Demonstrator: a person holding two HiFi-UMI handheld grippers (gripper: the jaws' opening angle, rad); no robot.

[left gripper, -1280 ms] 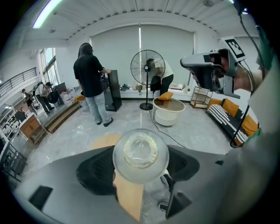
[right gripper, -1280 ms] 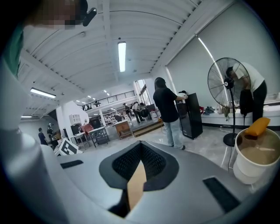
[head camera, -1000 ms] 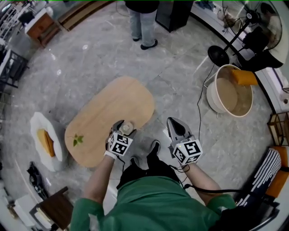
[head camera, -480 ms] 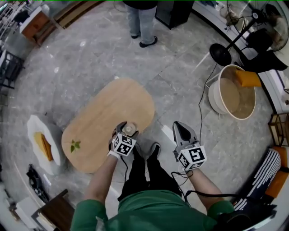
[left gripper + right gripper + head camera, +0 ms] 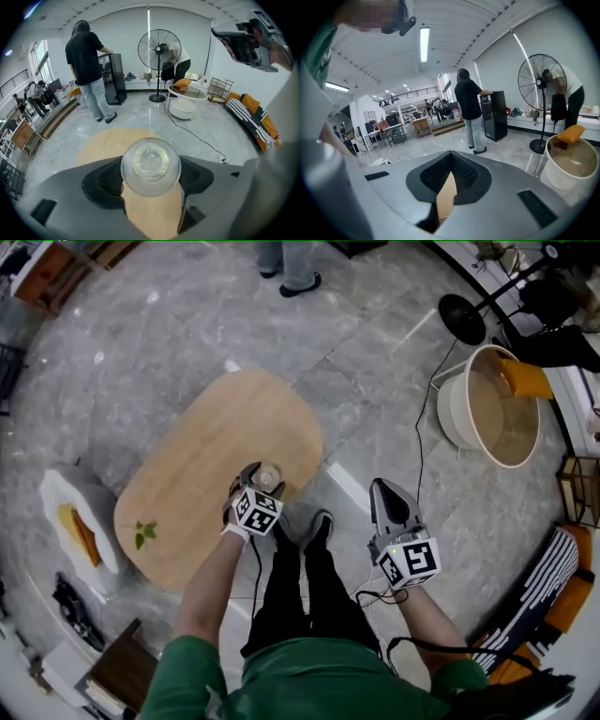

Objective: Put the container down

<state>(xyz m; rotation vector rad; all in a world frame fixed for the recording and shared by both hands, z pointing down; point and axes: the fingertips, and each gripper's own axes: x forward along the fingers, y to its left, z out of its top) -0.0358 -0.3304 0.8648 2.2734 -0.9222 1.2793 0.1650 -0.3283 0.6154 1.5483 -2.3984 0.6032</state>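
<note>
A clear round container (image 5: 269,474) sits between the jaws of my left gripper (image 5: 258,478), which is shut on it. It hangs over the near right edge of the oval wooden table (image 5: 206,456). In the left gripper view the container (image 5: 151,163) fills the gap of the left gripper (image 5: 151,177), with the table (image 5: 105,140) right beneath. I cannot tell whether its base touches the wood. My right gripper (image 5: 386,498) is off to the right over the floor, with its jaws together and nothing in them. The right gripper (image 5: 450,157) shows only a thin slit.
A green leaf (image 5: 143,533) lies on the table's left end. A white seat (image 5: 94,498) with an orange item stands left of the table. A white tub (image 5: 455,413), a fan base (image 5: 461,320) and a floor cable (image 5: 418,437) are at the right. A person (image 5: 291,263) stands beyond the table.
The view has tilted, so the room slid upward. My left gripper stays at the table's near edge with the container. My right gripper drifted slightly right and lower.
</note>
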